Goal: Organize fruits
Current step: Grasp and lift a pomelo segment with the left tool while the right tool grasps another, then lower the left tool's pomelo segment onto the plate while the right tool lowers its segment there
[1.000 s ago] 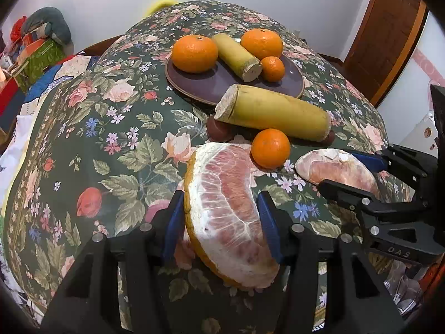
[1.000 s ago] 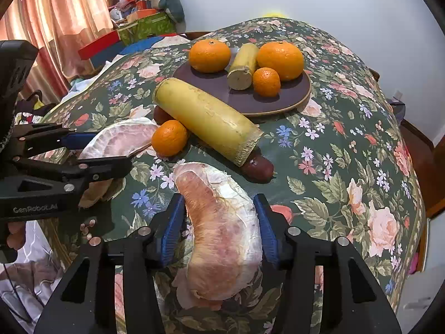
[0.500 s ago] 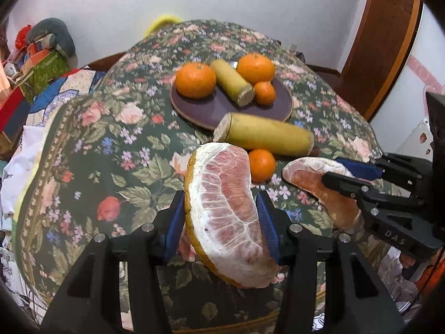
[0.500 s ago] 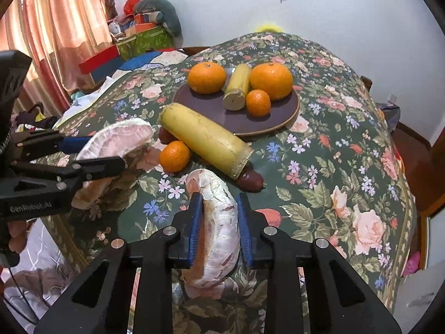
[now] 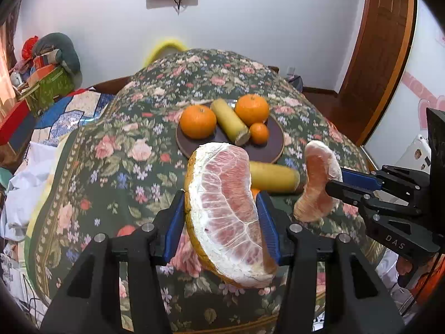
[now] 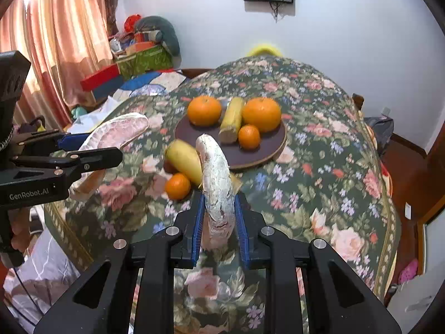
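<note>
Left wrist view: a large pomelo wedge is clamped between the blue pads of the left gripper, clear of the floral tablecloth.
Right wrist view: a thinner pomelo segment is pinched edge-on in the right gripper, whose jaws are drawn narrow around it.
Step in hand: both pieces are judged to be on their way to the brown plate.
How it is best done: each piece should be kept level and set on the bare front of the plate, clear of the oranges and the short yellow stalk; pressure should be kept light, since the flesh bruises.
Wedge look: pink pulp, white pith, a yellow rind edge.
Segment look: pale membrane, curved, pink inside.
Left on the cloth: a long yellow stalk and a small orange.
</note>
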{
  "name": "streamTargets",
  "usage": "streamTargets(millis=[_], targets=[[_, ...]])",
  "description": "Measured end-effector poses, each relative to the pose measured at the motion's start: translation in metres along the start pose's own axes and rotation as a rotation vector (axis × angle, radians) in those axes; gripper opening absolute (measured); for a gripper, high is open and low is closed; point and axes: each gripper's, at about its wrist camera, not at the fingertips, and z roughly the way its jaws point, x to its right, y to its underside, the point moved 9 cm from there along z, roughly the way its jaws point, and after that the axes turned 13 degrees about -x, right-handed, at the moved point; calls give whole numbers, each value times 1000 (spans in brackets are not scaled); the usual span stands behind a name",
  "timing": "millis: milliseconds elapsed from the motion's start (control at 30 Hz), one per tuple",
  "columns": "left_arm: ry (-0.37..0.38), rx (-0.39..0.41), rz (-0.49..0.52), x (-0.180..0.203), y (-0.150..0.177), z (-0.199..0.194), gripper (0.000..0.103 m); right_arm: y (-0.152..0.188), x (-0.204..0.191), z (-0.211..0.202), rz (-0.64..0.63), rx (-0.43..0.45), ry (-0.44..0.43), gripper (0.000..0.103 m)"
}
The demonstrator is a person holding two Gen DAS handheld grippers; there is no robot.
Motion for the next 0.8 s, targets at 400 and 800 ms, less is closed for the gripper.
streamTargets(millis=[400, 800], targets=[[18, 63, -16, -5, -39, -3, 50, -38, 10, -9, 12, 75, 1, 20], [23, 91, -29, -15, -77, 13, 50, -73, 16, 4, 3, 105, 10, 20]])
